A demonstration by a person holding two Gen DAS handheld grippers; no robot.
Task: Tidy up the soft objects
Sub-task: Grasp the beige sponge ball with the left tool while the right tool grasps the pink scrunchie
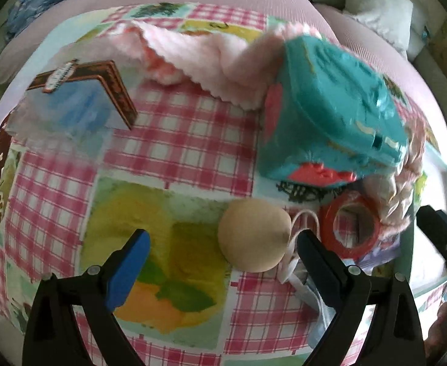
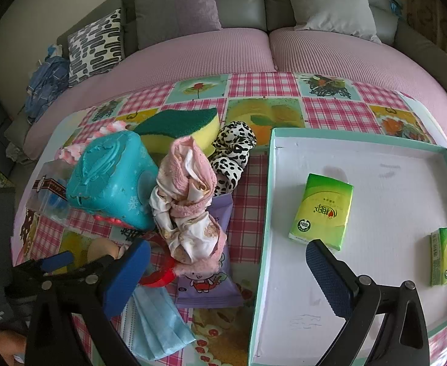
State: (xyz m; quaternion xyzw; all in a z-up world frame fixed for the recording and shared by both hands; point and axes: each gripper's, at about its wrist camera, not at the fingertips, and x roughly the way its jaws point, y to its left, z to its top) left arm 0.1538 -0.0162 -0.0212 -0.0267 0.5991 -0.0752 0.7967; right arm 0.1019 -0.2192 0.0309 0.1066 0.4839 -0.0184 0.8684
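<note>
My left gripper (image 1: 223,241) is open, its fingers either side of a beige round sponge puff (image 1: 254,235) on the checked tablecloth. My right gripper (image 2: 226,259) is open and empty, above the left wall of the white tray (image 2: 375,289). Two green tissue packs (image 2: 322,215) (image 2: 445,256) lie in the tray. Left of the tray sit a teal wet-wipes pack (image 2: 110,180), a pink bundled cloth (image 2: 189,201), a yellow-green sponge (image 2: 180,126), a leopard scrunchie (image 2: 234,149), a blue face mask (image 2: 156,326) and a purple packet (image 2: 208,286).
A pink towel (image 1: 193,58) and a clear box with a brown rim (image 1: 80,97) lie at the far side of the table. A red tape ring (image 1: 349,227) sits by the puff. A pink sofa with cushions (image 2: 223,52) stands behind the table.
</note>
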